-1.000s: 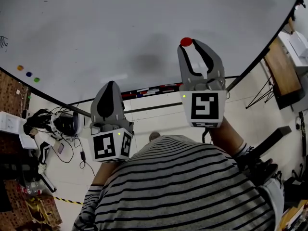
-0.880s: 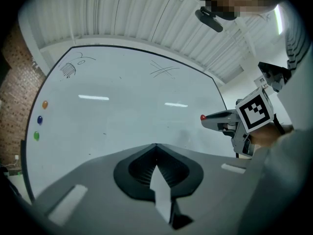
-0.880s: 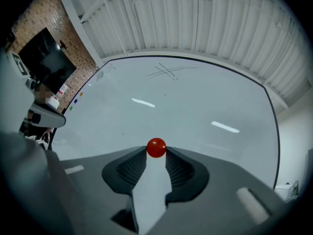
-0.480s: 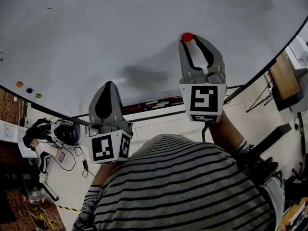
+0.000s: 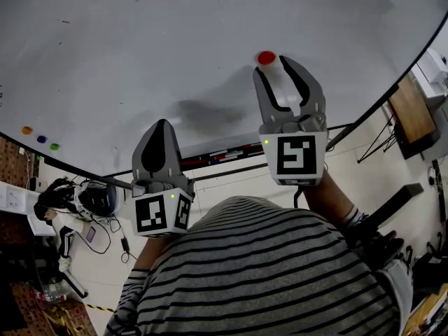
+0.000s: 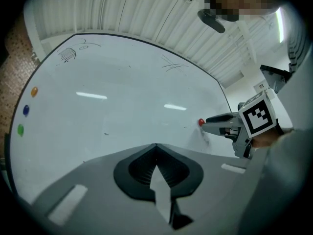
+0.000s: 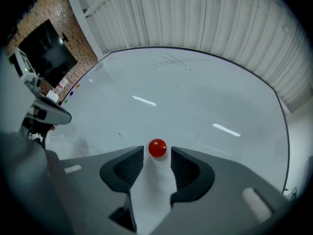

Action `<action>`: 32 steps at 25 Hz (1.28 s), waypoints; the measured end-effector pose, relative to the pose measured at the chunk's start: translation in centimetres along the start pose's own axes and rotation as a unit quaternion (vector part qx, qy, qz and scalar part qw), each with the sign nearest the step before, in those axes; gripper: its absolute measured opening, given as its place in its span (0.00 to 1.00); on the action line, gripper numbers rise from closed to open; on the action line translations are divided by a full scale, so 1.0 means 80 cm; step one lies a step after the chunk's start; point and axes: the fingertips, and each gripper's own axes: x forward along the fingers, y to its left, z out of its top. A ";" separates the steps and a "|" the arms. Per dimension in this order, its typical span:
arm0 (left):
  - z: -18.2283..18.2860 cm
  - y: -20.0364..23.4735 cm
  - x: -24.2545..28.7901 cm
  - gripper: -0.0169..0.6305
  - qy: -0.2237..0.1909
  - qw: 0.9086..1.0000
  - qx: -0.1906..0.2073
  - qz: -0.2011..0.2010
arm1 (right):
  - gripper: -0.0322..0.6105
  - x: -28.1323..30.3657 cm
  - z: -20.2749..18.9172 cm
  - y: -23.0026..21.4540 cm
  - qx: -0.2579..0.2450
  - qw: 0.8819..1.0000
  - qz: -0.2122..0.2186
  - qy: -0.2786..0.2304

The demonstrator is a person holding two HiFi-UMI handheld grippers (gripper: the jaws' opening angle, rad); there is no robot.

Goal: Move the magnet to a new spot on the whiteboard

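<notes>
Two grippers up at the whiteboard [image 5: 140,47], one red magnet [image 5: 266,58] on it, toward the upper right in the head view

Right gripper [image 5: 273,68]: jaws opening. In the right gripper view the magnet sits just past the tips, centred on the gap, with neither pad pressing on it. It appears to cling to the board unaided

Left gripper [image 5: 159,128]: jaws clenched together, nothing between them, held lower and well to the left of the magnet, idle

Three small coloured dots [image 5: 40,138] (orange, blue, green) sit at the board's far left edge, well apart from the red one

Progress, as a judgement: the placing looks done, since the magnet is on the board and free of the grip. Whether this spot is the new one cannot be told from this moment alone. Left to do: draw the right gripper straight back without nudging the magnet
</notes>
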 end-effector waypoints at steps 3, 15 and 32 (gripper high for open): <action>0.008 -0.018 -0.016 0.05 -0.002 1.000 0.003 0.003 | 0.31 -0.033 0.005 -0.011 0.015 1.000 0.003 -0.010; 0.024 -0.147 -0.152 0.05 -0.006 0.999 0.018 0.037 | 0.29 -0.236 -0.041 -0.052 0.059 0.998 0.023 0.022; 0.045 -0.168 -0.272 0.05 -0.006 0.999 0.018 0.043 | 0.05 -0.349 -0.017 -0.026 0.112 0.992 0.021 0.053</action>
